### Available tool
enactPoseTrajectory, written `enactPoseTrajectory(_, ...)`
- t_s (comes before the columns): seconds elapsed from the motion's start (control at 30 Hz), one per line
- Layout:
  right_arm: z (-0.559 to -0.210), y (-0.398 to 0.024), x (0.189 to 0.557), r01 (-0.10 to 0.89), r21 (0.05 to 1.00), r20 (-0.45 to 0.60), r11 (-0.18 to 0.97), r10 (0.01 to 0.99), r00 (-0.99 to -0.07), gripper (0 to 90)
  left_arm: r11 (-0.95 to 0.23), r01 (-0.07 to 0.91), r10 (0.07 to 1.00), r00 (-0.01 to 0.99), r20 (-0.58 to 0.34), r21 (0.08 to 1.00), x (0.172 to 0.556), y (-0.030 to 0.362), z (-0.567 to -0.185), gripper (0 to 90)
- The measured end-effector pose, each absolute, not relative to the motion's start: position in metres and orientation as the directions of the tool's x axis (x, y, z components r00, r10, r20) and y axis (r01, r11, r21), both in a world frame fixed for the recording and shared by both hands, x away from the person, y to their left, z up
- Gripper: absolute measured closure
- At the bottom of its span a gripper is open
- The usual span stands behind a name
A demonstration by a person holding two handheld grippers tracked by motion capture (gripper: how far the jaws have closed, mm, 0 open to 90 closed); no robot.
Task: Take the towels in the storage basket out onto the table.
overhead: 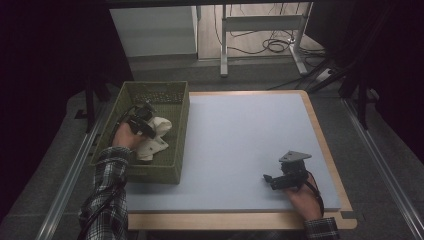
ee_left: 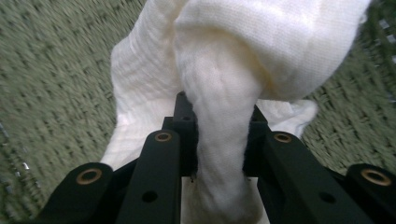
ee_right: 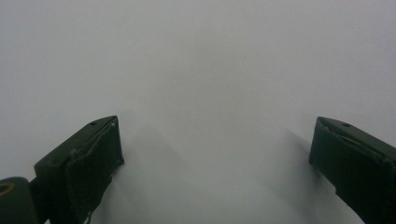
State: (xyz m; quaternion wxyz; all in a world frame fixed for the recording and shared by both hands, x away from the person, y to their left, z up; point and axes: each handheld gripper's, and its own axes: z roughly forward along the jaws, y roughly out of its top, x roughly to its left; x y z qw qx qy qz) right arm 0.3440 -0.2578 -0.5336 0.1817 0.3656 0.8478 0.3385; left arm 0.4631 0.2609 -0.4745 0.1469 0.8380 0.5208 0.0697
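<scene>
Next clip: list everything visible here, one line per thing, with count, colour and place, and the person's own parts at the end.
Cloth: one, white, inside the basket, a fold pinched in the left tool.
Basket: one, olive green, woven, at the mat's left edge.
Mat: one, pale blue-grey, covering the table.
Table: one, light wood edge around the mat.
Desk frame: one, grey, on the floor beyond the table, cables beside it.
Left tool: one, black, shut on the cloth over the basket.
Right tool: one, black, jaws wide apart, over bare mat near the front right.
Sleeves: two, plaid, at the bottom edge.

A crumpled white cloth [overhead: 155, 134] lies bunched inside the green woven basket [overhead: 176, 107], one fold pinched upright.
</scene>
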Motion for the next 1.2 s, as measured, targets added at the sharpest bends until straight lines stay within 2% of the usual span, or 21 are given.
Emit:
enactPoseTrajectory(0.27,-0.534,-0.258,0.344,0.496,0.707,-0.061,0.504,0.743,-0.667,2.6,-0.400,0.822,0.884,0.463,-0.066,0.406,0.450,0.269,-0.443,74.7)
enactPoseTrajectory(0.6,-0.534,-0.258,0.344,0.496,0.707,-0.062,0.504,0.743,-0.666,2.6,-0.432,0.764,0.858,0.512,-0.043,0.480,0.432,0.264,-0.410,74.0)
enactPoseTrajectory(1.2,-0.534,-0.258,0.344,0.495,0.707,-0.064,0.505,0.743,-0.666,2.6,-0.460,0.698,0.822,0.568,-0.033,0.549,0.415,0.250,-0.366,73.9)
